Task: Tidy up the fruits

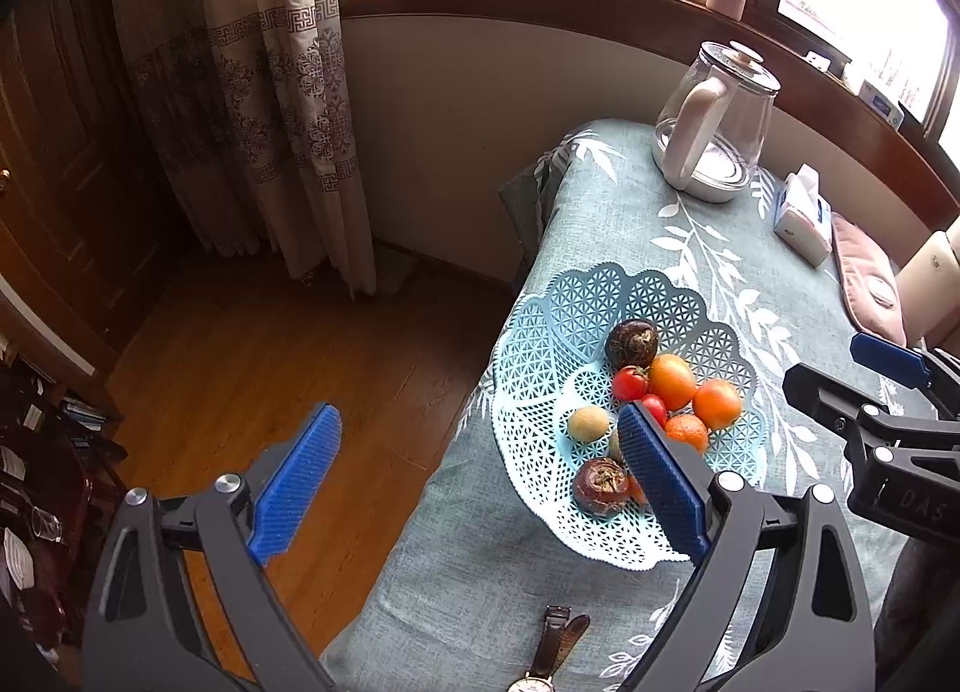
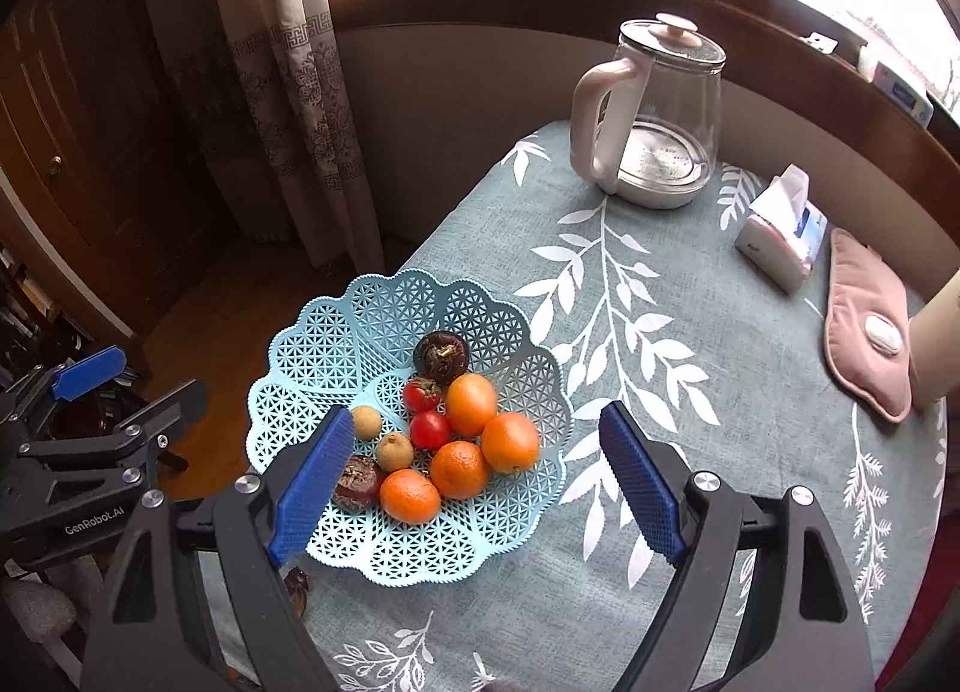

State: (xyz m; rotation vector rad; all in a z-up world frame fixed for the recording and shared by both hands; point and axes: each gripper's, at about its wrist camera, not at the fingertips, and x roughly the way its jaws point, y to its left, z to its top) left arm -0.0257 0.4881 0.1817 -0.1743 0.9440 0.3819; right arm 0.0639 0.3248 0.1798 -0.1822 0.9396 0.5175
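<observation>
Closest in: right tongs [image 2: 477, 416], blue ribbed pads spread wide and holding nothing, poised over the near side of a pale blue scalloped lattice plastic basket [image 2: 384, 302], probably opened that far to take a round fruit without squeezing its neighbours. Off to one side, left tongs [image 1: 480, 416], likewise wide apart and empty, straddling the edge of the table [image 1: 600, 248] with one pad out over the wooden floor [image 1: 270, 344], kept clear of the basket so as not to crowd the other pair. Piled touching in the basket's low centre, as round things roll in a dished bowl: four orange mandarins [image 2: 459, 467], two small red tomatoes [image 2: 429, 429], two small tan round fruits [image 2: 394, 450], and two dark brown rough-skinned fruits [image 2: 440, 356], one at the far side of the heap and one at the near side. No fruit visible loose on the teal leaf-print cloth, so gathering judged largely done, with only sorting or tidying left. Well apart at the far end of the table: a glass kettle with a pink handle [image 2: 660, 140], a white tissue pack [image 2: 780, 236], a pink padded mat [image 2: 864, 332]. Near the table's front edge, a brown-strapped wristwatch [image 1: 555, 650], worth avoiding on any low sweep.
</observation>
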